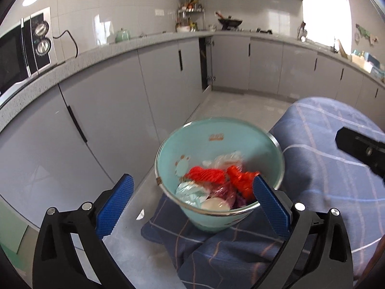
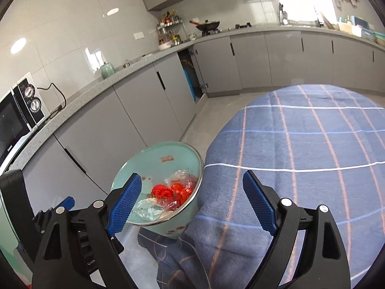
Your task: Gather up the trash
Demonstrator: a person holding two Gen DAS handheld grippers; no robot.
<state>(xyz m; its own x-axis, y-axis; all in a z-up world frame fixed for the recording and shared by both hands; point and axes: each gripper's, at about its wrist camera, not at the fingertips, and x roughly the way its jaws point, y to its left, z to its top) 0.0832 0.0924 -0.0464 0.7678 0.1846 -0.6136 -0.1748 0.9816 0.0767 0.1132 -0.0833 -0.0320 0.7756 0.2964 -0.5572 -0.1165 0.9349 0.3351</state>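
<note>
Round mint-green metal bin, lower centre beside the blue checked tabletop, holds light, crinkly red and clear wrappers; pinch bunched folds. Left tongs and right tongs: wide open, empty.

The trash inside the mint bin is smeared by motion blur in the left wrist view, the bin's base sits hidden behind the hanging plaid cloth, and beyond the bin the microwave is cut off by the picture's edge.
</note>
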